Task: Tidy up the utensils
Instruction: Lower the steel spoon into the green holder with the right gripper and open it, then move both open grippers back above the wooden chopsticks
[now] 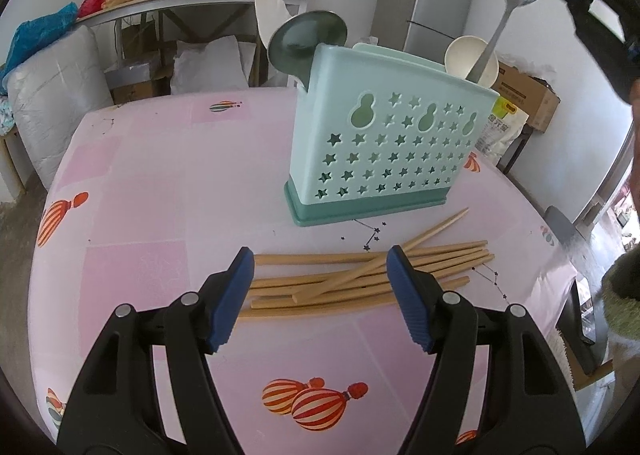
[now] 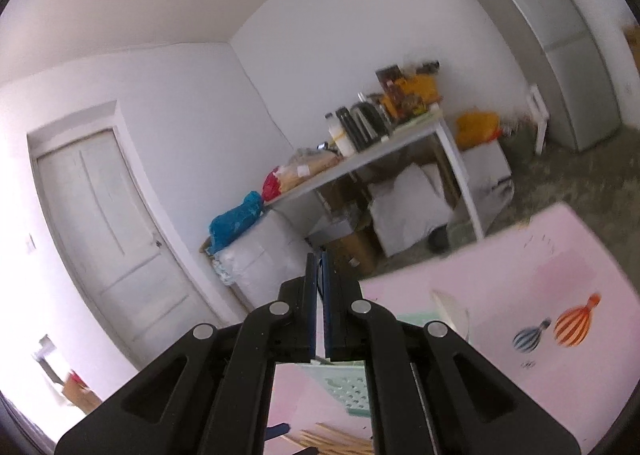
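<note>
Chopsticks [image 1: 360, 279] lie loose on the bench [image 1: 160, 215] before the holder [image 1: 384, 143], between the wide-open, empty left claw [image 1: 320, 295]. Right claw [image 2: 320, 303], pressed shut, pinches the metal spoon [image 1: 516, 3] standing in the holder.

Left gripper [image 1: 320, 279]: black plastic frame, two fingers w/ blue ribbed pads [image 1: 234, 297], one each side. Each finger hangs on two black link arms w/ triangular cut-outs near the base. Round silver pins [image 1: 189, 298] at the link joints, four in all.

Right gripper [image 2: 320, 283]: same build. Black frame, blue pads [image 2: 326, 311] on the inner faces, black backing behind them, four silver pins [image 2: 279, 308], triangular cut-outs in the outer arms. Seen from the left wrist cam it's a black angular shape w/ a bit of blue on its side.

Person: fuzzy dark-green sleeve [image 1: 622, 295] at right edge of left cam.
</note>
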Tool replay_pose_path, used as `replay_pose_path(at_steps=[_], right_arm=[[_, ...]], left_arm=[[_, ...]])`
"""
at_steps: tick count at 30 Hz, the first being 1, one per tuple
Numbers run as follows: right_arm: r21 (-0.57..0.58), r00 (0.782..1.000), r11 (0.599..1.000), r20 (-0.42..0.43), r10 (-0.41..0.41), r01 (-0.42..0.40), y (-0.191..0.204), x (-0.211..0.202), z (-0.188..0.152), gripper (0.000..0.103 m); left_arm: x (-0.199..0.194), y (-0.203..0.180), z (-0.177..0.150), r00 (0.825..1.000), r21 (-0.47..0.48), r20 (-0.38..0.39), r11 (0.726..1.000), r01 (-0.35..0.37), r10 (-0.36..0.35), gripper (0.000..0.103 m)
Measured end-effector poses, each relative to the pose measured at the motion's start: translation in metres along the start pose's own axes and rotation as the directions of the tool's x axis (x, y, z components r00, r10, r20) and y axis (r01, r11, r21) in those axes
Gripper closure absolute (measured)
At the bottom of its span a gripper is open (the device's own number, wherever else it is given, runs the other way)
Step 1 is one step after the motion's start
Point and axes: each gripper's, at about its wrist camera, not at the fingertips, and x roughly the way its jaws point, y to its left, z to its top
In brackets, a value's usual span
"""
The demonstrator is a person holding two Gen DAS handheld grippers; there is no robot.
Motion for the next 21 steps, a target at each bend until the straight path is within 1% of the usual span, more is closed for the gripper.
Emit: replay_pose_path(at_steps=[2, 7, 12, 19, 21], right_arm=[[0.029, 1.0, 1.0, -0.019, -0.004, 0.004, -0.011, 0.005, -0.005, 0.1], [0.073, 0.996, 0.994, -0.056, -0.074, 0.078, -0.032, 0.007, -0.014, 0.1], [0.047, 0.987, 0.986, -0.04, -0.157, 0.159, -0.035, -0.003, -0.017, 0.099], [0.027, 0.981, 0.981, -0.029, -0.194, 0.194, -0.033, -0.016, -0.02, 0.099], [0.023, 0.978, 0.978, -0.03, -0.208, 0.209, -0.033, -0.02, -0.021, 0.097]], left_arm=[[0.0, 0.0, 0.0, 1.0, -0.001, 0.0, 1.0, 0.0, 0.0, 0.038], [0.0, 0.0, -0.001, 1.0, -0.004, -0.002, 1.0, -0.002, 0.002, 0.038], [0.003, 0.001, -0.001, 1.0, -0.012, -0.014, 1.0, -0.003, 0.002, 0.037], [0.004, 0.001, -0.001, 1.0, -0.014, -0.018, 1.0, -0.004, 0.003, 0.037], [0.005, 0.002, -0.001, 1.0, -0.015, -0.019, 1.0, -0.005, 0.005, 0.037]])
